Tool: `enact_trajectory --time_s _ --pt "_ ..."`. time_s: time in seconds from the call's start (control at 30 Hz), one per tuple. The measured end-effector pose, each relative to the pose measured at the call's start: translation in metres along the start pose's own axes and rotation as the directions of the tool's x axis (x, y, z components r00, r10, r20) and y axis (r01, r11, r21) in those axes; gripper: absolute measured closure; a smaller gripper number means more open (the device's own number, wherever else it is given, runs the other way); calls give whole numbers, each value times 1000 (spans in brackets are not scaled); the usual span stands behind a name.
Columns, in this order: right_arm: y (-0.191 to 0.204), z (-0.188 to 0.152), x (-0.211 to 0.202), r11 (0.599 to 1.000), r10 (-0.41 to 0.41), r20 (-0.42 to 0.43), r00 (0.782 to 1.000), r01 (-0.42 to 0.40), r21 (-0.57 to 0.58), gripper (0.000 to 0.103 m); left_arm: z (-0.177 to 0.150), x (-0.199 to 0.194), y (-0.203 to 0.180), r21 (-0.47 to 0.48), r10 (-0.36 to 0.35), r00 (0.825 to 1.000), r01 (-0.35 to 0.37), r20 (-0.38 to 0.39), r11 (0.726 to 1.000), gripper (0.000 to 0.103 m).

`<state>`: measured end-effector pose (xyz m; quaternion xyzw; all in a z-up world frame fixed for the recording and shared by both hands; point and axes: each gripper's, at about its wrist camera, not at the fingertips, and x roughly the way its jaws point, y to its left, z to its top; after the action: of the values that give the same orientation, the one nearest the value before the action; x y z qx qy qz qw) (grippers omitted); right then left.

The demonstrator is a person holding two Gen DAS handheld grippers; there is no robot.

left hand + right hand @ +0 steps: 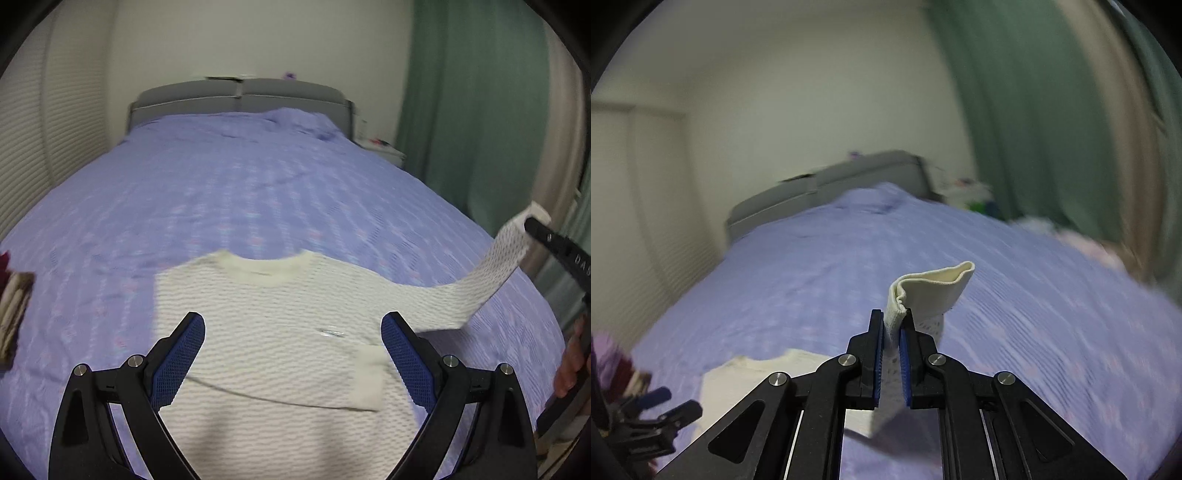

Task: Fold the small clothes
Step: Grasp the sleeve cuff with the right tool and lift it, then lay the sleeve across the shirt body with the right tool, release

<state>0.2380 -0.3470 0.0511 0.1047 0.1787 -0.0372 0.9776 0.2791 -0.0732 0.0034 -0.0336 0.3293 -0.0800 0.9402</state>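
Note:
A white knit sweater (280, 317) lies flat on the purple bedspread (221, 192), neckline toward the headboard. One sleeve is folded across its body, with that cuff (365, 380) resting on the chest. My left gripper (293, 332) hovers open just above the sweater's body, nothing between its fingers. The other sleeve (491, 273) stretches up and to the right off the bed. My right gripper (892, 321) is shut on that sleeve near its cuff (934, 284), which sticks up past the fingertips. From the left wrist view the right gripper (532, 225) shows at the right edge.
A stack of folded clothes (13, 310) sits at the bed's left edge. The grey headboard (240, 96) is at the far end, with a nightstand (380, 147) and a green curtain (461, 110) on the right. A person's hand (569, 365) holds the right gripper.

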Motion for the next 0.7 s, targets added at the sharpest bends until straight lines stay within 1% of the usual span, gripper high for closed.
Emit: enact_trajectory --time_s 0.03,0.1,0.17,0.2,0.23,0.27,0.37,0.43,0.47,0.53,0.6,0.63,0.7 --pt "21 8 4 998 29 1 1000 -29 -62 93 0 -4 9 -10 13 1000 -13 5 1000 5" --pt "50 15 9 989 68 -4 998 -68 -133 93 -2 -12 31 -41 44 999 -43 12 998 5" --pt "91 20 18 964 137 -30 990 -141 -227 93 -5 -18 49 -68 70 997 -68 17 995 5" --pt "104 19 21 955 151 -40 988 -156 -252 93 -8 -21 61 -85 84 996 -82 18 993 5" --pt "128 16 30 934 183 -73 980 -197 -297 93 -10 -23 71 -98 95 995 -93 15 991 5" --pt "140 13 34 923 198 -90 976 -216 -318 93 -12 -25 82 -110 106 994 -105 10 988 5" --pt "190 -9 51 866 249 -179 952 -302 -399 93 -19 -28 107 -136 138 990 -138 -8 981 5" --pt "223 -30 62 818 280 -246 928 -364 -444 93 -24 -29 125 -154 165 986 -166 -17 974 5" --pt "232 -39 62 806 285 -266 921 -381 -454 93 -26 -28 132 -160 173 985 -175 -24 972 5" --pt "257 -63 72 772 281 -332 901 -417 -479 94 -32 -26 144 -171 184 982 -189 -42 967 5" --pt "275 -85 80 743 265 -379 887 -438 -506 94 -38 -23 153 -172 190 980 -198 -61 965 5" --pt "282 -97 87 731 258 -414 873 -457 -507 94 -42 -22 154 -172 192 979 -202 -68 964 5" --pt "291 -117 87 721 247 -453 857 -475 -504 93 -47 -20 158 -170 198 977 -210 -82 963 5"
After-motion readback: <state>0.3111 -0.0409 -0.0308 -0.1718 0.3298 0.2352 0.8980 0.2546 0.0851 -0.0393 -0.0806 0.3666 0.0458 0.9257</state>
